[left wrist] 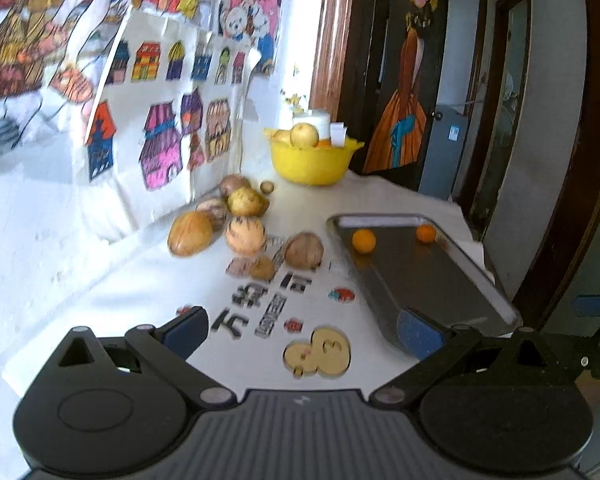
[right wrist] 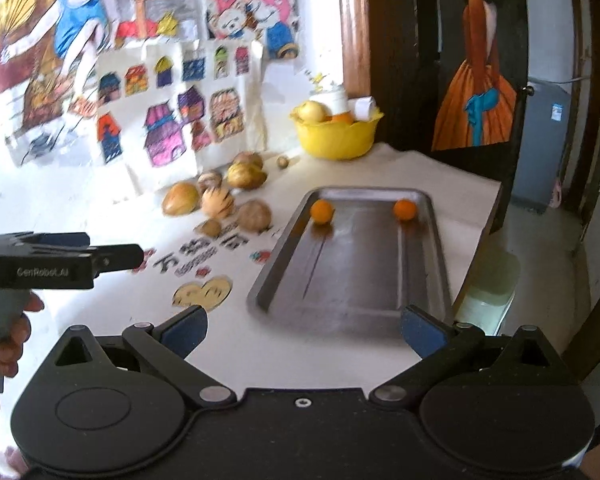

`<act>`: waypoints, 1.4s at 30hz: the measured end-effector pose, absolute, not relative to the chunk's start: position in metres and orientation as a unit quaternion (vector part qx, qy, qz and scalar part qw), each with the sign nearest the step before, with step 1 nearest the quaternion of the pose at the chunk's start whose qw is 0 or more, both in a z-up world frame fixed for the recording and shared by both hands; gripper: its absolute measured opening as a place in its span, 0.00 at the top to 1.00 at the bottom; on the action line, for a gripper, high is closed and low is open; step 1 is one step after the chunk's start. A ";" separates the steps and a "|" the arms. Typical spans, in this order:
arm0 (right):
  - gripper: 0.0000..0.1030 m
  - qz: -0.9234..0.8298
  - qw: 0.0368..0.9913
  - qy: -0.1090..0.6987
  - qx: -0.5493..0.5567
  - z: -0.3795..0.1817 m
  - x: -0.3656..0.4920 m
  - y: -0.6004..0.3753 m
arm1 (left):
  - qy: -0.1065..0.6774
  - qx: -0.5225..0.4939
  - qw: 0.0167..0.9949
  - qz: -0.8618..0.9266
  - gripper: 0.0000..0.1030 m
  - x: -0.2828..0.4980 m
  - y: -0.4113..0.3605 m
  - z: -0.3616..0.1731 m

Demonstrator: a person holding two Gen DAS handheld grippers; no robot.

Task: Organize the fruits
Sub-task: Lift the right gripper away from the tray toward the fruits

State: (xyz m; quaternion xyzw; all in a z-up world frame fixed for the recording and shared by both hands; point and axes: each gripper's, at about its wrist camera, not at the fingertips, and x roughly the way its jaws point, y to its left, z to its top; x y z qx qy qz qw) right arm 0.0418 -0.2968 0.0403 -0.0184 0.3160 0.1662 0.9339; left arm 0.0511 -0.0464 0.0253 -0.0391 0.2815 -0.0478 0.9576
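1. Now both grippers are empty: the left gripper (left wrist: 304, 332) has its jaws spread wide with nothing between them, and the right gripper (right wrist: 304, 330) also stands fully released, with only the near end of the tray between its blue pads (right wrist: 422, 332).

2. Straight ahead of the right jaws lies the metal tray (right wrist: 356, 268) on the table (right wrist: 228, 344). Two small oranges sit at its far end, one (right wrist: 322, 212) by the far-left corner and the other (right wrist: 405, 209) by the far-right corner, well apart from each other.

3. Ahead and to the left of both pairs of jaws, a loose heap of brown and yellow-striped fruits (left wrist: 236, 220) rests near the wall. Far beyond them stands the yellow bowl (left wrist: 310, 160), which holds a pale round fruit (left wrist: 303, 134) and some others.

4. I judge that the oranges are light, round and a little soft, so they probably roll on the smooth metal when pushed. It seems best to take one across its widest middle, with gentle pressure, so that the skin is not bruised.

5. The heap fruits look bigger and firmer, perhaps heavier. The jaws must open wide and close around the belly of one fruit at the edge of the heap, because pulling an inner one may make its neighbours roll.

6. The left gripper appears also in the right wrist view (right wrist: 138, 254), held by a hand (right wrist: 8, 336), to the left of the right jaws.
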 end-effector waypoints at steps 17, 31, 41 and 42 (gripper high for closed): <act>0.01 0.194 0.898 0.395 0.003 0.000 0.046 -0.263 | 0.338 -0.045 0.940 0.022 0.00 0.042 0.004 0.000; 0.01 0.210 0.879 0.429 0.010 -0.011 0.087 -0.242 | 0.358 -0.046 0.931 0.050 0.00 0.077 0.028 -0.010; 0.01 0.214 0.879 0.425 0.006 -0.007 0.118 -0.238 | 0.363 -0.041 0.929 0.056 0.00 0.100 0.034 -0.016; 0.01 0.215 0.879 0.426 0.007 -0.008 0.122 -0.238 | 0.363 -0.041 0.929 0.057 0.00 0.102 0.034 -0.016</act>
